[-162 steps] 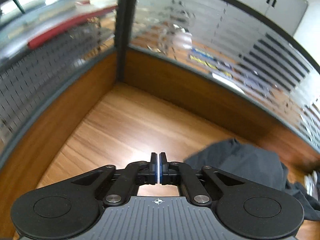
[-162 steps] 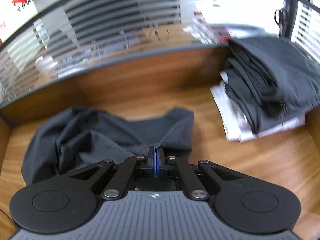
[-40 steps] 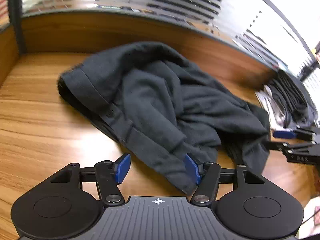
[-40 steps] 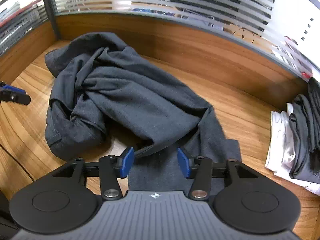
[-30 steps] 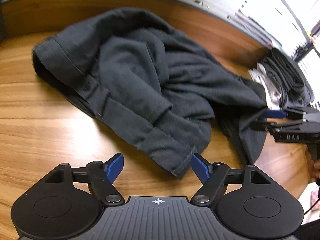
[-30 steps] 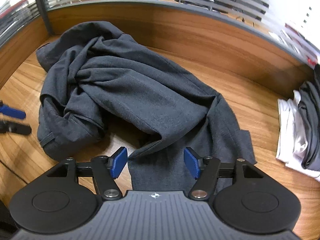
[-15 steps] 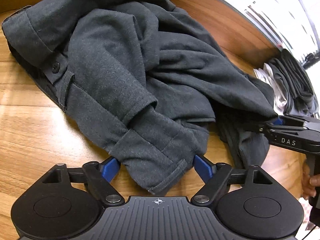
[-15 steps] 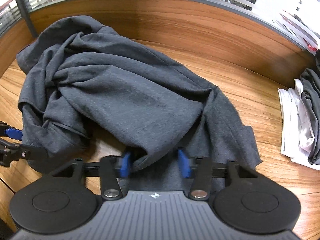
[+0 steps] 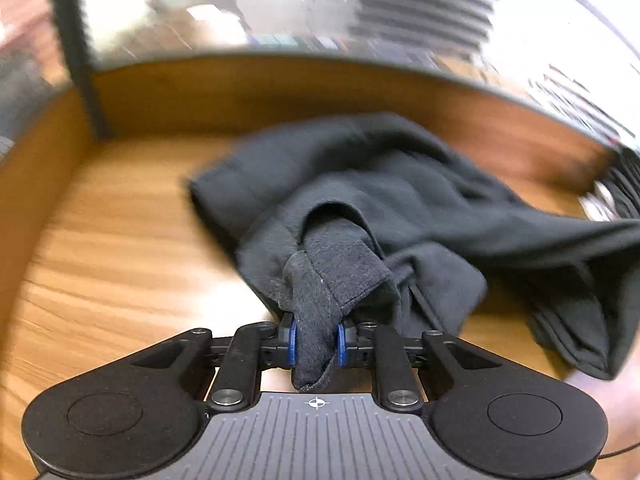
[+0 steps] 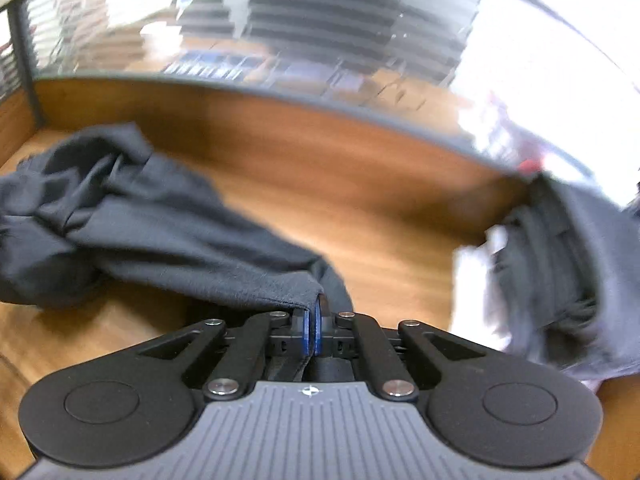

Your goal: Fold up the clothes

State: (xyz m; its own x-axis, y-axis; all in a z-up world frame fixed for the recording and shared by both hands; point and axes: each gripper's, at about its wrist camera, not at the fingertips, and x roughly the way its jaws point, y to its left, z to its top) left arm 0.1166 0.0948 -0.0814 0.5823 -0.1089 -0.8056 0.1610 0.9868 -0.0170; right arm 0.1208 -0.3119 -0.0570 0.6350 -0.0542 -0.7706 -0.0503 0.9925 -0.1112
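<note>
The dark grey knitted garment (image 9: 400, 200) lies crumpled on the wooden table (image 9: 120, 248). In the left wrist view its bulk fills the middle of the frame, with its long axis running from the centre left toward the right edge, where a loose fold (image 9: 580, 320) droops at lower right. A cuffed, sleeve-like end (image 9: 332, 280) points down toward the bottom centre of that frame and hangs through the left hand-held gripper (image 9: 315, 346). Its jaws are closing, and the blue pads (image 9: 293, 344) already press on this thick wad of cloth from both sides.

In the right wrist view the same garment (image 10: 140, 232) stretches from the left edge of the frame down to the bottom centre, tapering to a hemmed corner (image 10: 296, 300). That corner runs into the right hand-held gripper (image 10: 311, 334), whose blue pads stand almost flush together, pinching the thin edge of fabric.

At the right edge of the right wrist view a blurred stack of folded dark grey and white clothes (image 10: 560, 280) sits on the table, well apart from the garment. A wooden partition topped with striped frosted glass (image 10: 320, 40) curves across the upper part of both frames. Both views are smeared by motion blur.
</note>
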